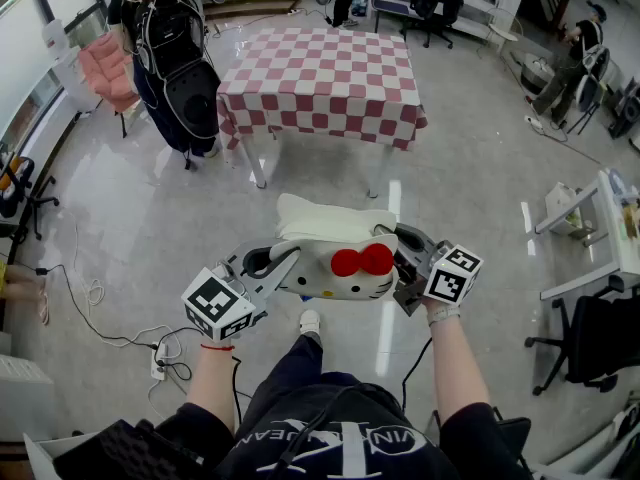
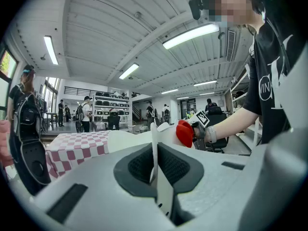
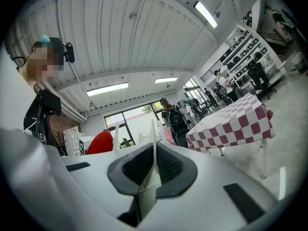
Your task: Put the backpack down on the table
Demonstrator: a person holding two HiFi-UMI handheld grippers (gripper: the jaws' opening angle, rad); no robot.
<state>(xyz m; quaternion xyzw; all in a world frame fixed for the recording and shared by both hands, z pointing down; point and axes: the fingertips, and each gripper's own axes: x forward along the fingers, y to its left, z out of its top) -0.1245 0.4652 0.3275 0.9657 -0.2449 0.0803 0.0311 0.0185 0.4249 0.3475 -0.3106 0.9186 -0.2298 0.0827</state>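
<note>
Power strip (image 1: 158, 362), black office chair (image 1: 598, 336)

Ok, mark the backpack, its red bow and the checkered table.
backpack (image 1: 325, 280), head view, on its white front face.
red bow (image 1: 362, 260), head view, middle of the bow.
checkered table (image 1: 320, 73), head view, bare middle of the cloth top.

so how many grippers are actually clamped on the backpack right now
2. The left gripper is shut on the backpack at its left side, the right gripper at its right side, short of the checked table.
</note>
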